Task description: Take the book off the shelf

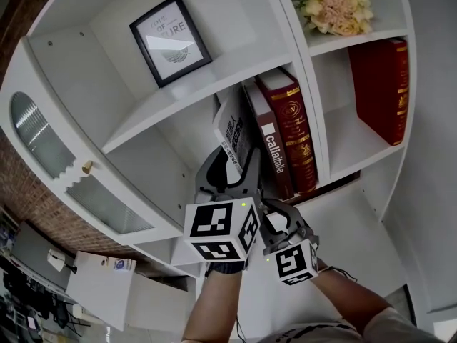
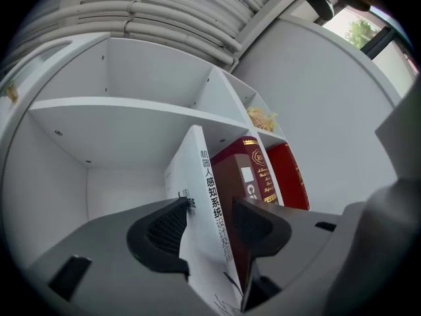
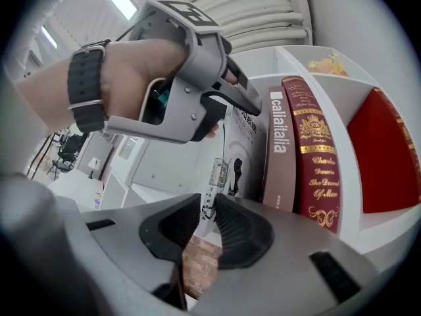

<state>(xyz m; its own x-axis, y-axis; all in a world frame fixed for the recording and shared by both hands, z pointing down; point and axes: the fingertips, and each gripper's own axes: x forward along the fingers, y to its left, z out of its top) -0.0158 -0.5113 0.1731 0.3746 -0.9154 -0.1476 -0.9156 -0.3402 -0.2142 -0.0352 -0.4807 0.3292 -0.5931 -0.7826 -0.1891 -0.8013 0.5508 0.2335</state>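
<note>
**2 grippers at the shelf, 1 clamped on the white book**

Both grippers are raised in front of a white shelf unit [image 1: 214,77]. The left gripper [image 1: 239,164] is clamped on the white book [image 1: 234,131]. In the left gripper view its 2 jaws press on the covers from either side, and the spine with black printed characters runs up between them [image 2: 210,209]. The right gripper view shows the person's left hand [image 3: 131,71], with a dark strap at the wrist, wrapped around that gripper's handle.

The right gripper [image 1: 280,216] sits just beside the left one and slightly lower. Its jaws are drawn almost together and hold nothing [image 3: 209,206]. Only a strip of brick wall shows through the narrow gap.

The white book [image 2: 197,170] stands in the middle compartment, at the left end of a row of 3. It tilts, its top leaning away from its neighbour, so that a wedge of space opens between them. Next to it stands a brown book [image 1: 275,148] with white lettering on the spine. After that comes a dark red book [image 1: 294,120] with gold ornament, upright against the divider.

Beyond the divider, in the next compartment to the right, a larger red book [image 1: 382,84] leans against the side wall. On the level above, a framed picture [image 1: 170,40] rests against the back panel. Cream flowers [image 1: 335,6] fill the compartment to its right. At the far left, a cabinet door [image 1: 43,141] with a glass pane carries a small knob [image 1: 87,166].
</note>
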